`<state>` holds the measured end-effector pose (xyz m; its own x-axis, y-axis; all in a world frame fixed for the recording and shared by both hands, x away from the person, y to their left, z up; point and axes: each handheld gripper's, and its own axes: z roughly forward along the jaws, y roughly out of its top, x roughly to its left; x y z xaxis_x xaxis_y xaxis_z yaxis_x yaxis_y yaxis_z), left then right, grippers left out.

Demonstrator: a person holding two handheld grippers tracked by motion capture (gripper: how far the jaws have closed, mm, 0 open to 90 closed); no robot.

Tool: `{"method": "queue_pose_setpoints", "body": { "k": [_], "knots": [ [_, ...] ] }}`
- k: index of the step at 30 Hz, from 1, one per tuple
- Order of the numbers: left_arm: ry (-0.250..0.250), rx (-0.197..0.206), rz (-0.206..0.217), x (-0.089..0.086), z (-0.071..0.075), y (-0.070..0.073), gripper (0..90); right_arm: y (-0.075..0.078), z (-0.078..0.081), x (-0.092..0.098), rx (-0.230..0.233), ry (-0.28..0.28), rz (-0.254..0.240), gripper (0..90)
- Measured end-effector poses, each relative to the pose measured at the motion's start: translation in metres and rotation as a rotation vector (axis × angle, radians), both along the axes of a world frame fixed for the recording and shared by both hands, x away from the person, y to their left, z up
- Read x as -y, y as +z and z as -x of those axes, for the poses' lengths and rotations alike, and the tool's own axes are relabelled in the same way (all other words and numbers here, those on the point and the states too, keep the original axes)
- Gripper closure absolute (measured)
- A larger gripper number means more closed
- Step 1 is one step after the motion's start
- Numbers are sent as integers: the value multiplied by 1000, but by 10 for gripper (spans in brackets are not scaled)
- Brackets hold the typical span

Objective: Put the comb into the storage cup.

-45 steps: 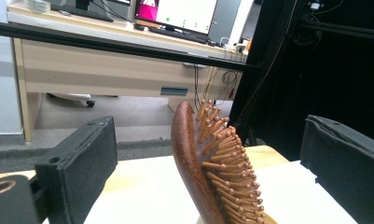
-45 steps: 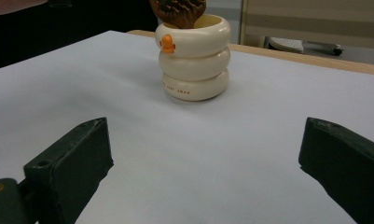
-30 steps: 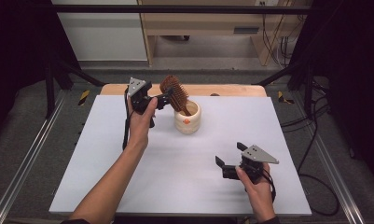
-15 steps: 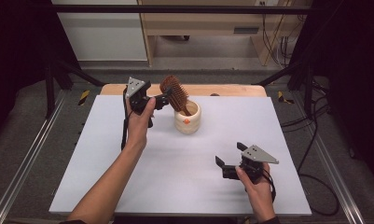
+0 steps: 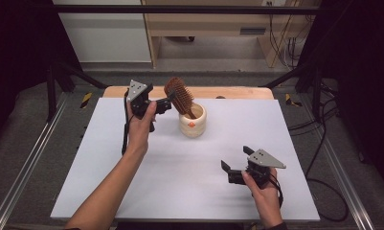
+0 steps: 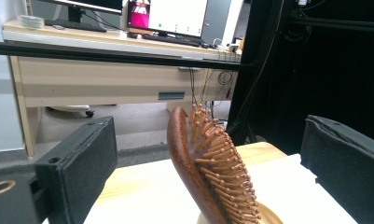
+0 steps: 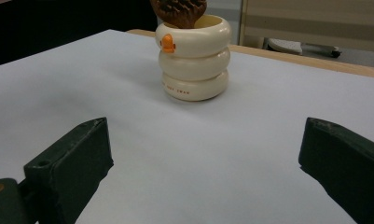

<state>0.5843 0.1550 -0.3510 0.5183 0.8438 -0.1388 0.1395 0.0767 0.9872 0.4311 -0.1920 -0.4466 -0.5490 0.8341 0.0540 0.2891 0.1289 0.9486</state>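
A wooden hairbrush [image 5: 179,96] stands handle-down in a cream ringed cup [image 5: 193,122] with an orange mark, at the back middle of the white table. My left gripper [image 5: 166,101] is held up just left of the brush head and is open. In the left gripper view the brush head [image 6: 208,163] rises between the two wide-apart jaws, touching neither. My right gripper [image 5: 235,158] rests low at the front right, open, with nothing between its jaws. The right gripper view has the cup [image 7: 194,56] farther ahead, with the brush [image 7: 177,11] at the top edge.
The white table top [image 5: 132,191] lies on a wooden board [image 5: 237,92] that shows along the back edge. Black frame bars and cables surround the table. A desk with monitors [image 6: 166,18] stands beyond it.
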Motion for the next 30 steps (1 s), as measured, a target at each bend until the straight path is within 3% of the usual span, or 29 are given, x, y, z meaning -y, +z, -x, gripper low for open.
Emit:
{"method": "queue_pose_setpoints", "body": {
  "k": [16,30],
  "knots": [
    [-19,29,-37,-3,13,5,36,1,0,1,-3,10,-19,31],
    [-31,22,-37,-7,22,4,35,1,0,1,-4,17,-18,31]
  ]
}}
